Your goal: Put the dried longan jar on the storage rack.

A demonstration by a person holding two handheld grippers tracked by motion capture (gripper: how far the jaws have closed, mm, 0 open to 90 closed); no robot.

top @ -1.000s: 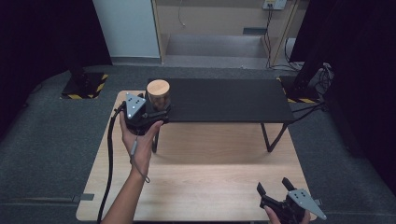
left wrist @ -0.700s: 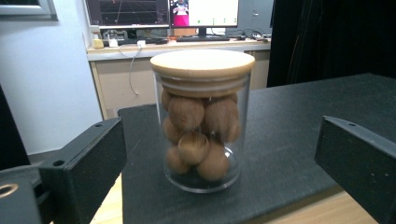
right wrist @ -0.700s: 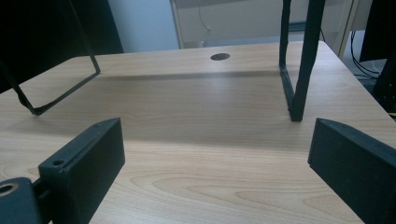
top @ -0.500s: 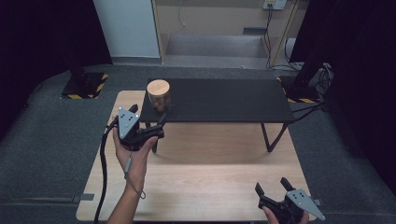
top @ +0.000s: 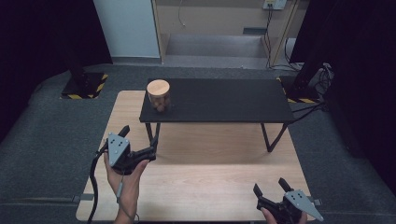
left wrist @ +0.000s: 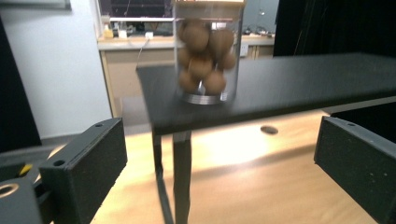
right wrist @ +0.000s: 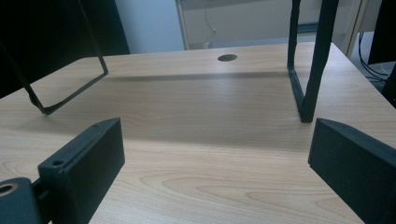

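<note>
A: Where does the jar [top: 159,94] stand?

B: On the black shelf [top: 219,100], at its left end and close to the front edge. It is upright, clear-walled, with a round wooden lid, and holds a pile of brown balls [left wrist: 204,51]. In the left gripper view the jar [left wrist: 208,49] is straight ahead and a little blurred, its base flat on the black top.

A: And the left tongs [top: 138,142]?

B: Held in the person's left hand [top: 125,179] above the wooden surface [top: 210,186], in front of the shelf's left legs and well apart from the jar. Their jaws stand wide with nothing between them; in the left gripper view the two black pads sit far out at either side, and the jar is seen beyond the gap, not in it.

A: Do they touch the shelf?

B: From above, the tips lie close to the left leg [top: 154,135], but I cannot tell whether they touch it.

A: The right tongs [top: 272,187]?

B: Low at the near right corner of the wooden surface, also spread wide and holding nothing. The right gripper view looks across the bare wood under the shelf, with a dark leg [right wrist: 310,65] to the right, a slanted one [right wrist: 60,79] to the left, and a small round hole [right wrist: 227,57] in the wood farther back.

A: How far apart are the two grippers?

B: Well apart, one at each side of the wooden surface.
</note>
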